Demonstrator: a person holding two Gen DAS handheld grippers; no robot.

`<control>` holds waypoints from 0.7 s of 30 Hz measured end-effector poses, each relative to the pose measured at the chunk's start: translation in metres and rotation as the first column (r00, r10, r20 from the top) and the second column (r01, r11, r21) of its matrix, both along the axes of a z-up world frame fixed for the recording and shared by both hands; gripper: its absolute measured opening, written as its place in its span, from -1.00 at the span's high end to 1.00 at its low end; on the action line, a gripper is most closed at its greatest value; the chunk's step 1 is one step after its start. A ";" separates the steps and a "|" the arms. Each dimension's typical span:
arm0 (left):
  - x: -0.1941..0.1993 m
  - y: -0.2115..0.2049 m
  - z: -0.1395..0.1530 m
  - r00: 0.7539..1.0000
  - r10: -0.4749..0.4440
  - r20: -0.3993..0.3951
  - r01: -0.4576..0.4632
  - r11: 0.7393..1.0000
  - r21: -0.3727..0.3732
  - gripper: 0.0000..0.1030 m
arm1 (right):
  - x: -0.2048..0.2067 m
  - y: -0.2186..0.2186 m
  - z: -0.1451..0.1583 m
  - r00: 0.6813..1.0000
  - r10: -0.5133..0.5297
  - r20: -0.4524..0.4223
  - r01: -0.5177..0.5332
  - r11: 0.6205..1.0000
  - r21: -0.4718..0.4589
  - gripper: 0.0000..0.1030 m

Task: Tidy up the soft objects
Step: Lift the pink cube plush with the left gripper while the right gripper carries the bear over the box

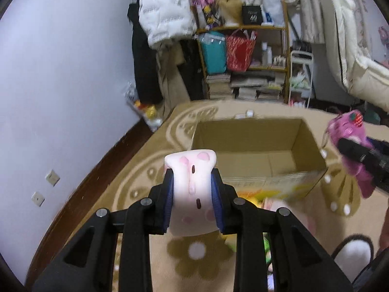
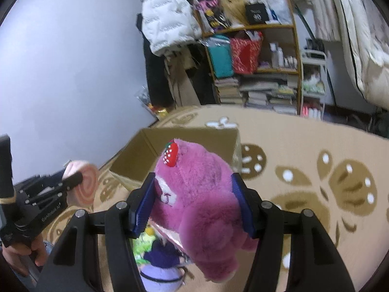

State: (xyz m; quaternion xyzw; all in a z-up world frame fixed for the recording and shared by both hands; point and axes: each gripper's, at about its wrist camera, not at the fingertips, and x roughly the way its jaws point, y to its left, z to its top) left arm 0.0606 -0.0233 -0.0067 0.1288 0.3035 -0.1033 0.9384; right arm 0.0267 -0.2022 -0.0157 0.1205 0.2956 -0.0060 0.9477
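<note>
My left gripper [image 1: 192, 182] is shut on a white and pink plush toy [image 1: 192, 177] with small dark marks, held above the carpet just short of an open cardboard box [image 1: 255, 155]. My right gripper [image 2: 193, 182] is shut on a magenta plush bear [image 2: 204, 194] with a red strawberry on its head, held near the box's [image 2: 143, 155] right side. The bear also shows in the left wrist view [image 1: 350, 141], right of the box. The left gripper with its toy shows at the left in the right wrist view [image 2: 75, 180]. The box looks empty inside.
A beige patterned carpet [image 2: 304, 160] covers the floor. Several other soft toys lie below the grippers: a purple one [image 2: 160, 270], a green one [image 2: 143, 243] and a pink one [image 1: 291, 209]. A cluttered shelf [image 1: 245, 56] and hanging coats [image 1: 165, 14] stand behind. A bed [image 1: 359, 56] is at right.
</note>
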 end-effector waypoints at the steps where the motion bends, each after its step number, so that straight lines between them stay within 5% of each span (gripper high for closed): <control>1: 0.004 -0.004 0.002 1.000 -0.010 0.020 0.010 1.000 -0.002 0.48 | 0.001 0.002 0.001 1.000 0.008 0.015 -0.007 1.000 -0.012 -0.25; 8: 0.032 -0.030 0.006 0.997 -0.056 0.044 0.057 0.998 -0.032 0.47 | 0.019 0.027 0.004 0.995 0.085 0.049 -0.077 0.987 -0.139 -0.25; 21: 0.057 -0.046 -0.003 0.995 -0.100 0.011 0.100 0.992 -0.080 0.38 | 0.063 0.026 -0.014 0.992 0.127 0.025 -0.121 0.979 -0.163 -0.28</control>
